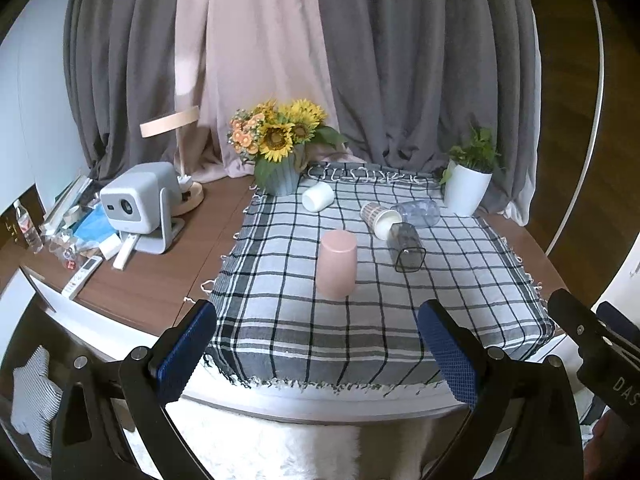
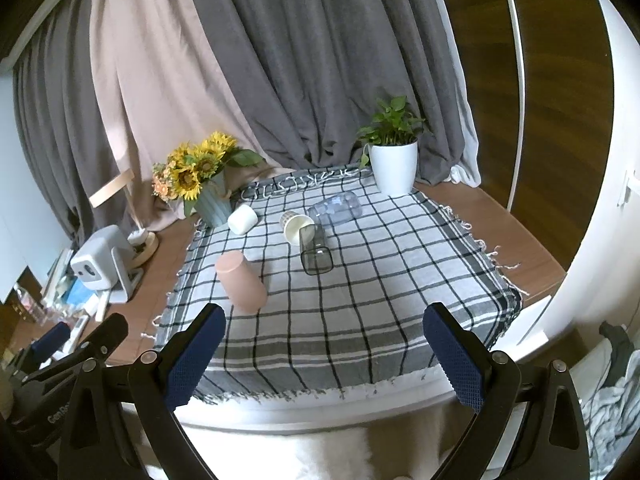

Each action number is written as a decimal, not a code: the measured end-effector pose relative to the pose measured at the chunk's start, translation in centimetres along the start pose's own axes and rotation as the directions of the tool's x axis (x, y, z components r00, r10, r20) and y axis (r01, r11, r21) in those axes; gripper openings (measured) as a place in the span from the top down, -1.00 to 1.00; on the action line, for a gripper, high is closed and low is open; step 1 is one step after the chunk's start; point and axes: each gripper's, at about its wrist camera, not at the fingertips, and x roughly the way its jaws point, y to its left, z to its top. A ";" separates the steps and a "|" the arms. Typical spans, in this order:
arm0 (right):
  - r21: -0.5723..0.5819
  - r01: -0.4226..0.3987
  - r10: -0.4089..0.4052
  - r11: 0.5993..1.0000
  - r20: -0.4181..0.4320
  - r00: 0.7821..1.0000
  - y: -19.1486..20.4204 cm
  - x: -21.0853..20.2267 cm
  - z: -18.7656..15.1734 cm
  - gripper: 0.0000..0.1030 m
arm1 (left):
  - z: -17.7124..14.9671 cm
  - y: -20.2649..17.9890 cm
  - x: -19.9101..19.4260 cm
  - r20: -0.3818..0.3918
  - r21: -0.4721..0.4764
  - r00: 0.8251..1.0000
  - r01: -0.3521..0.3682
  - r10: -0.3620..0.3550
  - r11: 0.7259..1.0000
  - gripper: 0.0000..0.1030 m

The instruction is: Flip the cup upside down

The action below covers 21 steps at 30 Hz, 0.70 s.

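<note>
Both grippers, left gripper [image 1: 316, 344] and right gripper [image 2: 324, 350], gape apart; matte pink cup [image 1: 337, 263] stands inverted at twelve o'clock on the checked tablecloth [image 1: 360, 320], smoky square tumbler [image 1: 406, 247] lying empty at one o'clock

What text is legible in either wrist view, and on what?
"DAS", cut off by the frame edge: on the right gripper body, in the left wrist view.
"Gen Ro", partly hidden: on the left gripper body, in the right wrist view.
Water bottle label: too small to read.

Brown bench [image 1: 168, 280] carries checked cloth [image 1: 360, 320] at center. Projector [image 1: 140, 200], lamp [image 1: 176, 128], remotes [image 1: 84, 276] at 9 o'clock. Sunflower vase [image 1: 282, 176] at 12, white plant pot [image 1: 466, 192] at 2.
</note>
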 end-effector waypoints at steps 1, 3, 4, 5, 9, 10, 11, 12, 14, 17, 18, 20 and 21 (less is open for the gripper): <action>-0.001 0.001 -0.001 1.000 0.001 1.000 -0.2 -0.1 0.0 -0.94 | 0.0 -0.1 0.0 0.000 0.004 1.000 0.000 0.000 1.000 -0.99; -0.001 0.002 -0.002 1.000 0.005 1.000 -0.4 -0.2 0.1 -0.94 | 0.0 -0.3 0.0 0.000 0.005 1.000 0.002 -0.002 1.000 -0.99; -0.001 0.004 -0.004 1.000 0.006 1.000 -0.4 -0.2 0.1 -0.94 | 0.0 -0.3 0.1 -0.001 0.002 1.000 0.005 -0.005 1.000 -0.99; -0.002 0.005 -0.005 1.000 0.005 1.000 -0.5 -0.2 0.1 -0.94 | 0.1 -0.3 0.1 -0.002 0.001 1.000 0.007 -0.007 1.000 -0.99; -0.002 0.006 -0.006 1.000 0.007 1.000 -0.5 -0.2 0.1 -0.94 | 0.2 -0.3 0.0 0.008 0.004 1.000 0.000 0.000 1.000 -0.99; -0.002 0.006 -0.006 1.000 0.006 1.000 -0.5 -0.2 0.1 -0.94 | 0.2 -0.3 0.0 0.010 0.003 1.000 -0.001 0.001 1.000 -0.99; -0.002 0.004 -0.004 1.000 0.006 1.000 -0.5 -0.2 0.1 -0.94 | 0.3 -0.3 -0.1 0.013 0.002 1.000 -0.002 0.002 1.000 -0.99; -0.002 0.003 -0.003 1.000 0.005 1.000 -0.5 -0.2 0.2 -0.94 | 0.3 -0.3 -0.1 0.015 0.002 1.000 -0.004 0.004 1.000 -0.99; -0.001 0.003 -0.003 1.000 0.006 1.000 -0.6 -0.3 0.2 -0.94 | 0.4 -0.2 -0.1 0.018 0.003 1.000 -0.006 0.006 1.000 -0.99; -0.002 0.001 -0.001 1.000 0.005 1.000 -0.5 -0.3 0.3 -0.94 | 0.4 -0.2 -0.2 0.018 0.003 1.000 -0.004 0.004 1.000 -0.99; -0.002 0.001 -0.001 1.000 0.004 1.000 -0.6 -0.3 0.3 -0.94 | 0.5 -0.3 -0.2 0.019 0.004 1.000 -0.004 0.004 1.000 -0.99; -0.003 0.002 -0.002 1.000 0.005 1.000 -0.5 -0.3 0.3 -0.93 | 0.5 -0.3 -0.2 0.019 0.004 1.000 -0.004 0.004 1.000 -0.99; -0.003 0.002 -0.002 1.000 0.006 1.000 -0.5 -0.3 0.3 -0.94 | 0.5 -0.4 -0.2 0.020 0.003 1.000 -0.002 0.002 1.000 -0.99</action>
